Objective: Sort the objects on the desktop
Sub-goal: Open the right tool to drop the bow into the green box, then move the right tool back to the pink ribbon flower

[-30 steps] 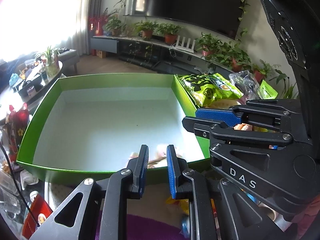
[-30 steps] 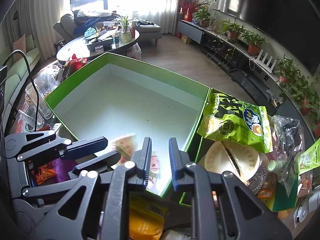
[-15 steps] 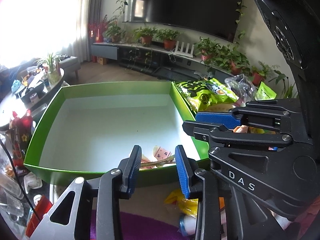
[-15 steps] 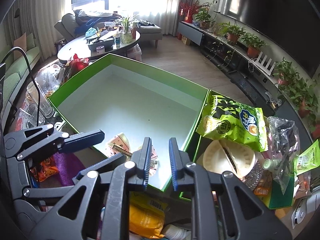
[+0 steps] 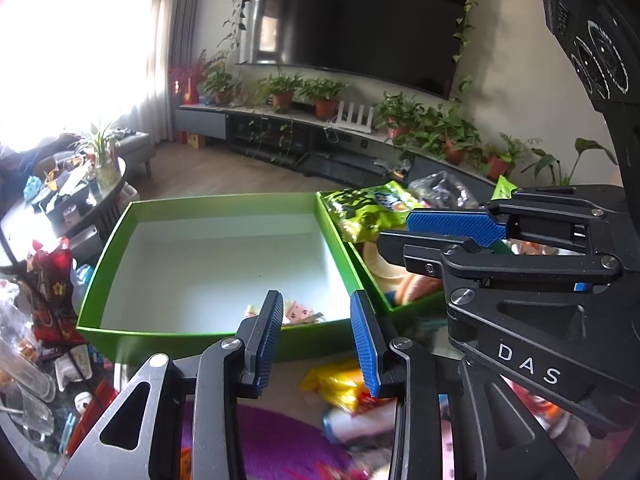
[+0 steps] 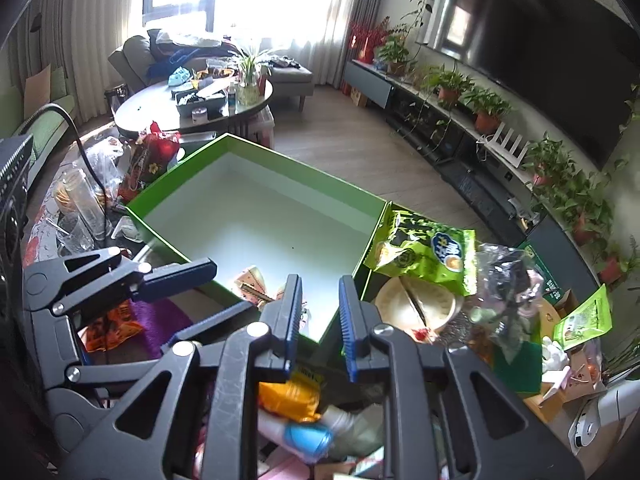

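White letters reading "DAS" are showing on the black body of the right gripper (image 5: 444, 236). Print on the green snack bag (image 6: 428, 252) is staying too blurred to read.

Left tool (image 5: 318, 332) gapes empty above green box (image 5: 120, 236) holding small packets (image 5: 298, 314).

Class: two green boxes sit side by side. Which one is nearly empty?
The larger green box: mostly bare white floor. The smaller box beside it is heaped with snacks.
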Demonstrator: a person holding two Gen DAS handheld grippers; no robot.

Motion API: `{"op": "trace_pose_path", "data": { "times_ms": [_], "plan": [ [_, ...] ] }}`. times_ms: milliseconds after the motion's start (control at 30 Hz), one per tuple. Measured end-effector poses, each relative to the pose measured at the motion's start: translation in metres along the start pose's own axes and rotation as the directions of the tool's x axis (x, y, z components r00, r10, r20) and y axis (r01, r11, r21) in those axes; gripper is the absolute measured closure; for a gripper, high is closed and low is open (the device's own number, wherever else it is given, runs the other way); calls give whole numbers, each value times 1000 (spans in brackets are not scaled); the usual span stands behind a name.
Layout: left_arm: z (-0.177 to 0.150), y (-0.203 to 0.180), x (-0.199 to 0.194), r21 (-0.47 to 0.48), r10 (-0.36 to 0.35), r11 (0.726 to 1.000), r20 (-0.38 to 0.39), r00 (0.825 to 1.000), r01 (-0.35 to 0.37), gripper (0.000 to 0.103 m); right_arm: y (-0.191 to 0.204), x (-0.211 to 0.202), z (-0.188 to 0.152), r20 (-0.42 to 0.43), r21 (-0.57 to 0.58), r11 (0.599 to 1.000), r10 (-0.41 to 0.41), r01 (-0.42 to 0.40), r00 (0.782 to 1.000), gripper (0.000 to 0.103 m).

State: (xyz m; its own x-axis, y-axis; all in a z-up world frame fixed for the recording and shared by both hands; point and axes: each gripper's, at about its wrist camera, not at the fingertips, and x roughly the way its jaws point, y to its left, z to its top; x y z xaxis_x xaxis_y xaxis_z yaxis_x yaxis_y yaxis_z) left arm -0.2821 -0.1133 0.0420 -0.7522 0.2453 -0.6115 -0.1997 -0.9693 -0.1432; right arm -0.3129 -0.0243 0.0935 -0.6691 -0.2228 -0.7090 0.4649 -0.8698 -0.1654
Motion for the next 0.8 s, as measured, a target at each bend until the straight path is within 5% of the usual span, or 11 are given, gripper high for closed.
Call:
{"op": "trace_pose_path", "data": {
  "times_ms": [167,267,800],
  "plan": [
    [-3,-9,-28,2,0,1000,20,1000,0,68,3,-28,-12,24,16,1000,8,-9,1000,81],
    [-10,-17,-42,11,-6,1000,29,1000,5,59,1,-45,-23,34,34,999,19,-20,999,80],
    [-60,-60,-96,35,-29,999,8,1000,28,59,6,-114,-94,72,78,994,67,-72,995,72]
  ]
}}
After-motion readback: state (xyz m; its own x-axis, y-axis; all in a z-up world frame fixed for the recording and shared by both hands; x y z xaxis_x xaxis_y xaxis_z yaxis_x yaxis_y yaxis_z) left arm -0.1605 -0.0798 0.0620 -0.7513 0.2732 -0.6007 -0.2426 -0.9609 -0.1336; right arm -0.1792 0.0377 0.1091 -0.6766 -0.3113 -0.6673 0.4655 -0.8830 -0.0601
